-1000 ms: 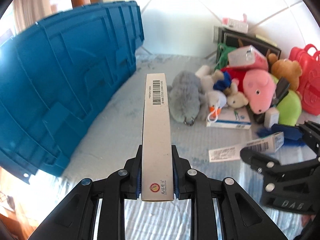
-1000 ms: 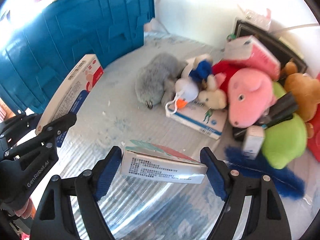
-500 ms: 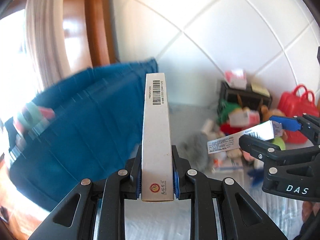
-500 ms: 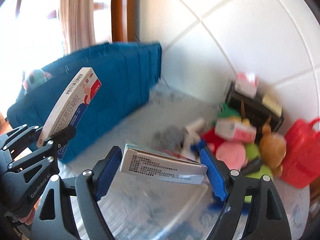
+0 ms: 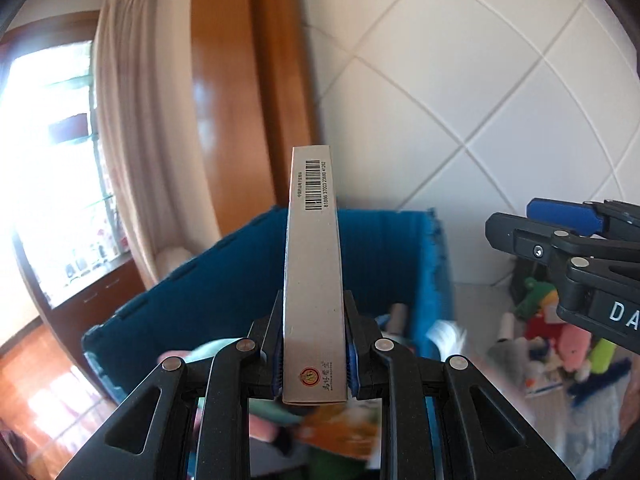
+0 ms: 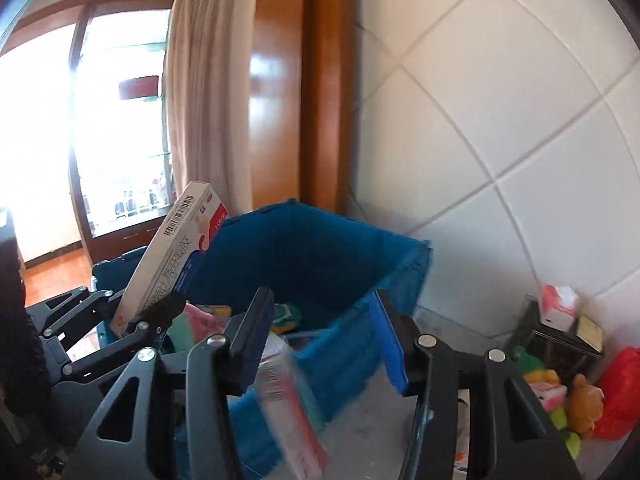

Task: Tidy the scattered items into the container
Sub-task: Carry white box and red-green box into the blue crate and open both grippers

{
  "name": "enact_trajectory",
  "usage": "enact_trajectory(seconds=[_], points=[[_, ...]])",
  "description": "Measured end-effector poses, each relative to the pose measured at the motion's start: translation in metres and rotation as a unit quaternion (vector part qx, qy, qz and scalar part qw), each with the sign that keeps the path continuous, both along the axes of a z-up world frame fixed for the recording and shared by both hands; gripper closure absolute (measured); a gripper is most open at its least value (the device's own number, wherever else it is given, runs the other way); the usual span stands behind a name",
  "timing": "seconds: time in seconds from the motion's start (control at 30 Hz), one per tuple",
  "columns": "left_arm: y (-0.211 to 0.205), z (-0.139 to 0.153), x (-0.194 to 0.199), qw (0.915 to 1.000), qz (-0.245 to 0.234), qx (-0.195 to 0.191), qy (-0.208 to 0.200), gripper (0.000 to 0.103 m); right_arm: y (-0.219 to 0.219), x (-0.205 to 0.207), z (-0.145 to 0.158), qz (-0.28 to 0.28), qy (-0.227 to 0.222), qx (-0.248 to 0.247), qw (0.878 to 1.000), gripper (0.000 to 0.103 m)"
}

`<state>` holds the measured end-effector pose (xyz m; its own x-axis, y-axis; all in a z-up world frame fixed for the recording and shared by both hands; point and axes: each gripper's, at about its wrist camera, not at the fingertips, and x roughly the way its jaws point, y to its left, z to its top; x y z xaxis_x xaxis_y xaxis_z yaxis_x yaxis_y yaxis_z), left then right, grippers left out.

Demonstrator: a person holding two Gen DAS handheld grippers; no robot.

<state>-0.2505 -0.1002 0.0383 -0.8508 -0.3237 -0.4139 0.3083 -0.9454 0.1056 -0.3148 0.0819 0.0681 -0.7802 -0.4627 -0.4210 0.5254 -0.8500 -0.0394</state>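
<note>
My left gripper (image 5: 314,320) is shut on a long beige box (image 5: 314,264) with a barcode, held on edge above the open blue crate (image 5: 380,248). In the right wrist view the same box (image 6: 180,248) shows its red and white face, tilted in the left gripper (image 6: 148,312). My right gripper (image 6: 320,300) hangs over the crate (image 6: 332,240) with its jaws closing and nothing between the blue pads. The white and red box (image 6: 292,412) it carried is a blur below its left finger, at the crate's near wall. Several items lie inside the crate.
A pile of plush toys (image 6: 560,400), a red bag (image 6: 620,392) and a black box (image 6: 560,344) sit to the right of the crate against the white tiled wall (image 6: 500,120). A wooden frame, a curtain and a bright window lie behind the crate.
Both grippers have risen and swung left from the table to above the crate. The right gripper's box has left its jaws, which have narrowed. The left gripper keeps its box.
</note>
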Motion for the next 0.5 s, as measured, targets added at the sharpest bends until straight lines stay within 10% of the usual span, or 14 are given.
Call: enact_trajectory(seconds=[0.3, 0.43, 0.5], points=[[-0.033, -0.033, -0.018, 0.9982, -0.019, 0.016, -0.055, 0.079, -0.029, -0.018, -0.033, -0.048, -0.050, 0.010, 0.998, 0.054], [-0.019, -0.042, -0.027, 0.9963, -0.040, 0.024, -0.072, 0.024, 0.007, -0.016, -0.052, -0.100, -0.077, 0.004, 0.992, 0.053], [-0.012, -0.041, -0.024, 0.9972, -0.040, 0.013, -0.063, 0.023, 0.024, -0.012, -0.060, -0.117, -0.086, 0.001, 0.989, 0.041]])
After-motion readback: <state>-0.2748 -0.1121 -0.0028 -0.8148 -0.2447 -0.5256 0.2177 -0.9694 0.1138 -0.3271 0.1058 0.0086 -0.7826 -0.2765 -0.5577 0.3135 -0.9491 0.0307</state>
